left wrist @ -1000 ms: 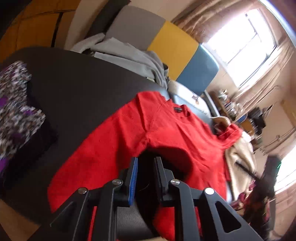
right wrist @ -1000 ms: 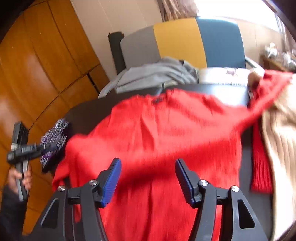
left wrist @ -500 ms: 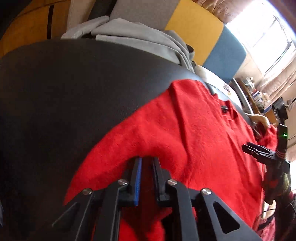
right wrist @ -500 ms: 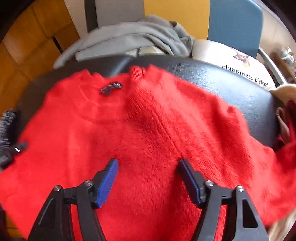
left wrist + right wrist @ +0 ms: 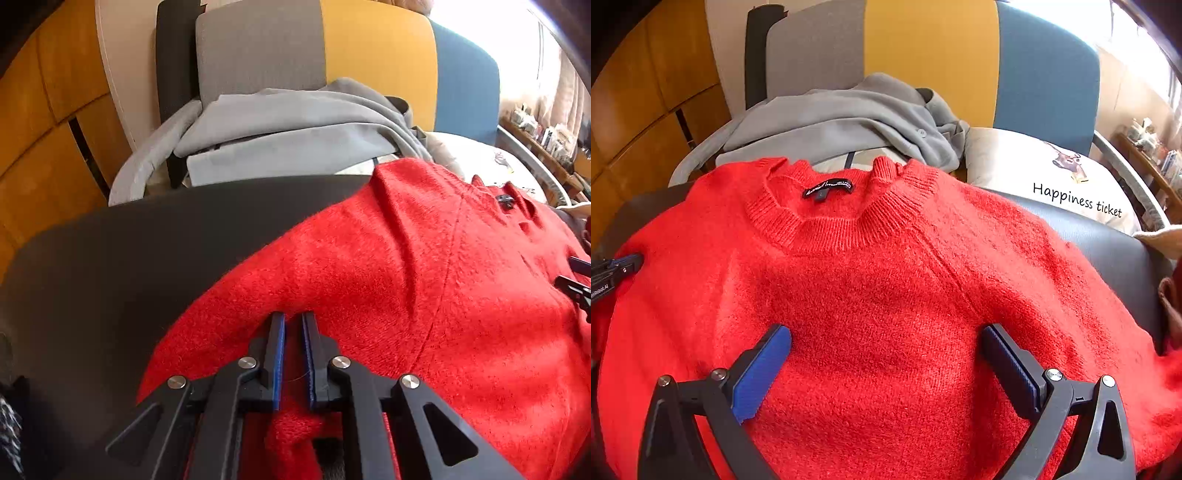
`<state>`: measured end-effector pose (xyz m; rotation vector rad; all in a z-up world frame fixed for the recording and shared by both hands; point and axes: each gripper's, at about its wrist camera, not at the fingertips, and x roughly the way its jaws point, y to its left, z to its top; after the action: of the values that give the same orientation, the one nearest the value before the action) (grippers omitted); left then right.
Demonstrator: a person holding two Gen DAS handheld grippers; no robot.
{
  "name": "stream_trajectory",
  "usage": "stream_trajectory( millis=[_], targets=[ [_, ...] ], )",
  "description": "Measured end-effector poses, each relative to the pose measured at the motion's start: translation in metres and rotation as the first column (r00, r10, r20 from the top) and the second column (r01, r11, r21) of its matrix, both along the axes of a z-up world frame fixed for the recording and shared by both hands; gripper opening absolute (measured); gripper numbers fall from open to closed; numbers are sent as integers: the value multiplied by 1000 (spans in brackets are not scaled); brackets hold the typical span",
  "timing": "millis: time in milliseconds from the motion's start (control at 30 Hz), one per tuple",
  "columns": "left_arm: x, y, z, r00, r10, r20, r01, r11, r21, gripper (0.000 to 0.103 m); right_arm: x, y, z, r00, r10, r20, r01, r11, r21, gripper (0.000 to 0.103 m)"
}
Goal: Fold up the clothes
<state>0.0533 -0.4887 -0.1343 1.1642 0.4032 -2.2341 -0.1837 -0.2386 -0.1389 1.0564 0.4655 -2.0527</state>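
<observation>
Fuzzy red knit sweater [image 5: 886, 295], spread flat and face up on the dark counter [image 5: 129, 266], ribbed collar and black neck label toward the far edge, sleeves reaching toward both side edges

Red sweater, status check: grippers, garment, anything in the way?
Left gripper shut on red sweater. Right gripper jaws opening, nothing pinched. Sweater spread face-up on black seat. Grey garment behind, clear.

Daylight enters from a blown-out window [image 5: 546, 55] up and right of the fingers. Both views sharp centrally; fisheye bending and dark vignette at corners. Soft shadows beneath the fingers.
</observation>
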Motion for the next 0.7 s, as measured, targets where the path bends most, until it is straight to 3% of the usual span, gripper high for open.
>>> stream_trajectory(
  millis=[67, 200, 367, 467, 600, 700],
  targets=[
    [1, -5, 5, 999, 35, -24, -33, 997, 70, 9, -2, -3, 1, 1000, -12, -7, 12, 1000, 1, 103],
    [45, 7, 22, 983, 97, -155, -56, 966, 251, 15, -3, -1, 2, 1000, -15, -9, 14, 1000, -15, 103],
    [137, 72, 39, 958, 62, -280, 51, 923, 381, 19, 11, 18, 15, 1000, -12, -1, 12, 1000, -25, 102],
    [182, 114, 35, 944, 58, -325, 103, 883, 457, 22, 44, 46, 39, 999, 37, -19, -39, 993, -108, 101],
    [216, 165, 18, 944, 82, -319, 109, 836, 537, 25, 98, 95, 56, 990, 140, 31, -131, 972, -195, 101],
    [223, 193, 5, 948, 85, -306, 107, 823, 558, 26, 127, 142, 54, 982, 160, 95, -135, 963, -234, 101]
  ],
)
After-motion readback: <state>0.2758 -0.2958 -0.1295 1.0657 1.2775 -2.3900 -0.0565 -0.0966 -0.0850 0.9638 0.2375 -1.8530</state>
